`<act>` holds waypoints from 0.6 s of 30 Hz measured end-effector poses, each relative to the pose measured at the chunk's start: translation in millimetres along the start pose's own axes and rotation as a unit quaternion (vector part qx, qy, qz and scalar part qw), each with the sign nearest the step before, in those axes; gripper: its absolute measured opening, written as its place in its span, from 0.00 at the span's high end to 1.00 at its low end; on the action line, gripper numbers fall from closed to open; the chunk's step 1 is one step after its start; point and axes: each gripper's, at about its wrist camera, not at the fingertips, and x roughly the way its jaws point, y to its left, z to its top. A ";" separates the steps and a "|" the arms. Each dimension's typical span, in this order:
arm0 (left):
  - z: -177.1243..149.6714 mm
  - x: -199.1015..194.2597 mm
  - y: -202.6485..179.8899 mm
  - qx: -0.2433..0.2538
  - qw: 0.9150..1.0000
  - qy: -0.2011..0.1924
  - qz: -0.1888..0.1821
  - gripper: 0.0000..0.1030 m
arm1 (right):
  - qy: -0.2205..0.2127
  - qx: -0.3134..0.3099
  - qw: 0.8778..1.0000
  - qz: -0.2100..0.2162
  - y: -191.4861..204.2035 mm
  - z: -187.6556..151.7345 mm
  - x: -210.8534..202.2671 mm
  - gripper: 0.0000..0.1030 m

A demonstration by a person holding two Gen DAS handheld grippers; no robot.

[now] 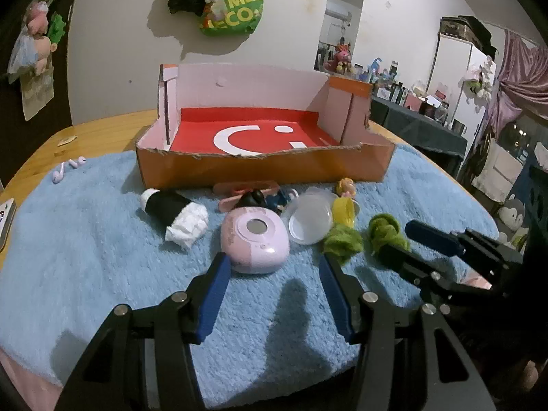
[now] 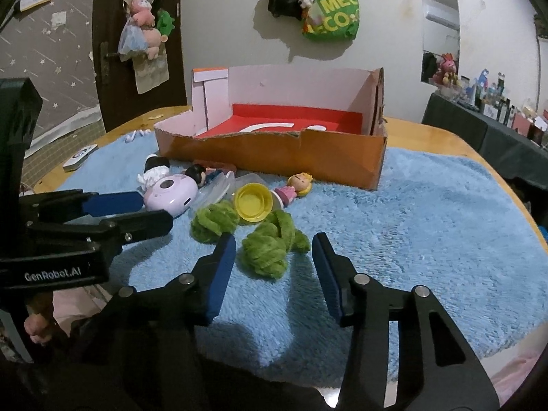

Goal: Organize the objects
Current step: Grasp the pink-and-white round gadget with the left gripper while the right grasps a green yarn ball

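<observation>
An open orange cardboard box (image 1: 260, 167) with a red floor stands at the back of a blue fluffy mat (image 1: 102, 257). In front of it lie a pink rounded case (image 1: 255, 243), a black-and-white roll (image 1: 174, 212), a clear lid (image 1: 310, 221), a yellow cup (image 1: 344, 210), small dolls (image 1: 346, 186) and two green yarn clumps (image 1: 342, 239). My left gripper (image 1: 274, 263) is open just before the pink case. My right gripper (image 2: 274, 243) is open around a green yarn clump (image 2: 269, 248); the yellow cup (image 2: 253, 203) and the box (image 2: 274, 152) lie beyond.
The mat lies on a wooden table (image 1: 96, 130). White earbuds (image 1: 66, 167) lie at the mat's left edge. A blonde doll (image 2: 298, 185) lies near the box front. A white remote (image 2: 80, 157) lies at the left. Bags hang on the wall (image 1: 219, 3).
</observation>
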 end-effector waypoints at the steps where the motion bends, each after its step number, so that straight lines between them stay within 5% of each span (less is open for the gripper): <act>1: 1.1 1.0 1.1 -0.001 1.000 0.001 0.000 0.45 | 0.002 0.001 1.000 0.001 -0.2 0.3 1.5 0.56; 18: 13.6 28.7 10.2 -0.005 1.000 0.015 0.004 0.50 | 0.023 0.022 0.999 0.012 -11.0 4.7 19.5 0.63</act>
